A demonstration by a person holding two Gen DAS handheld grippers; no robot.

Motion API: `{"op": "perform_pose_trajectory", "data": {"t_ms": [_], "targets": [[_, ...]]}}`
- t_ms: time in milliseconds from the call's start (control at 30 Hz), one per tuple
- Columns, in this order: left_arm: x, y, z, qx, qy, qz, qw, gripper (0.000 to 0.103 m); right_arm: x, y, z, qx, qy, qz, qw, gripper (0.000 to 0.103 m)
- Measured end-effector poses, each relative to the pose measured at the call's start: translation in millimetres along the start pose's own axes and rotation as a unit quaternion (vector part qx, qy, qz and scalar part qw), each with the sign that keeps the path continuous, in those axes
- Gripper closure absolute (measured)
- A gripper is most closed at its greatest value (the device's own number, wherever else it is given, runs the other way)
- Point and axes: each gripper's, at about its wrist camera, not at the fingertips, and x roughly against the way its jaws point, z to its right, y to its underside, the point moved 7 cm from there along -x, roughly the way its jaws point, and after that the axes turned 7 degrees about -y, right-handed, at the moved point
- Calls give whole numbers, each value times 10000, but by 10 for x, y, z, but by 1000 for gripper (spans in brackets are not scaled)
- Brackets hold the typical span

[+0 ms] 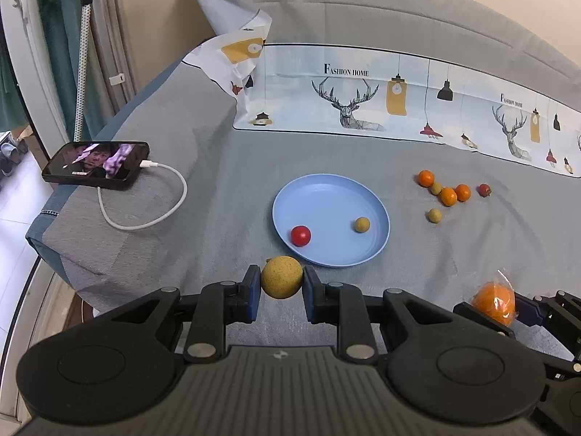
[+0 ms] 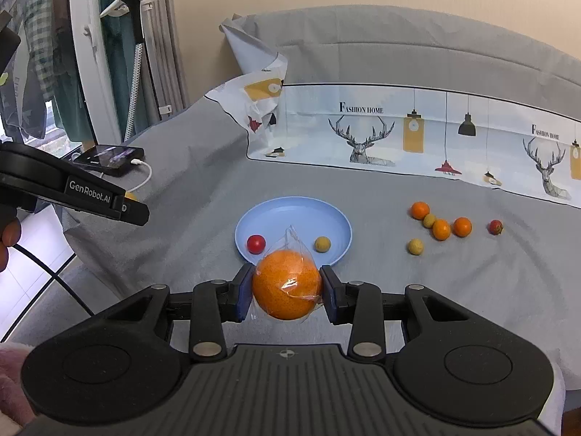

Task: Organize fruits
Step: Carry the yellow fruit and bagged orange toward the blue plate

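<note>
A blue plate (image 1: 326, 196) (image 2: 290, 210) lies on the grey bed with a red cherry tomato (image 1: 300, 235) (image 2: 256, 243) and a small tan fruit (image 1: 362, 224) (image 2: 322, 244) in it. My left gripper (image 1: 281, 283) is shut on a tan round fruit (image 1: 281, 277), held just short of the plate's near rim. My right gripper (image 2: 287, 287) is shut on a plastic-wrapped orange (image 2: 287, 283) (image 1: 494, 302), in front of the plate. Right of the plate lie several small oranges (image 1: 448, 196) (image 2: 441, 229), tan fruits (image 1: 434, 215) (image 2: 415, 246) and a red one (image 1: 484, 189) (image 2: 495, 227).
A phone (image 1: 96, 161) (image 2: 109, 158) with a white charging cable (image 1: 145, 214) lies at the bed's left corner. A patterned pillowcase (image 1: 363, 91) (image 2: 399, 130) runs along the back. The left gripper's body (image 2: 72, 189) and a hand (image 2: 9, 236) show at the left of the right wrist view.
</note>
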Motion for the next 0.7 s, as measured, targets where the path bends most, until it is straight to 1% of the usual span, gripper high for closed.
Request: {"op": "perform_pose_trajectory", "data": {"t_ms": [267, 700], "targets": [[-113, -46, -2, -4, -26, -89, 10000, 76, -106, -8, 42, -41, 14, -96, 9999, 63], [-434, -155, 39, -8, -27, -361, 9993, 76, -372, -54, 174, -111, 81, -243, 9996, 63]]}}
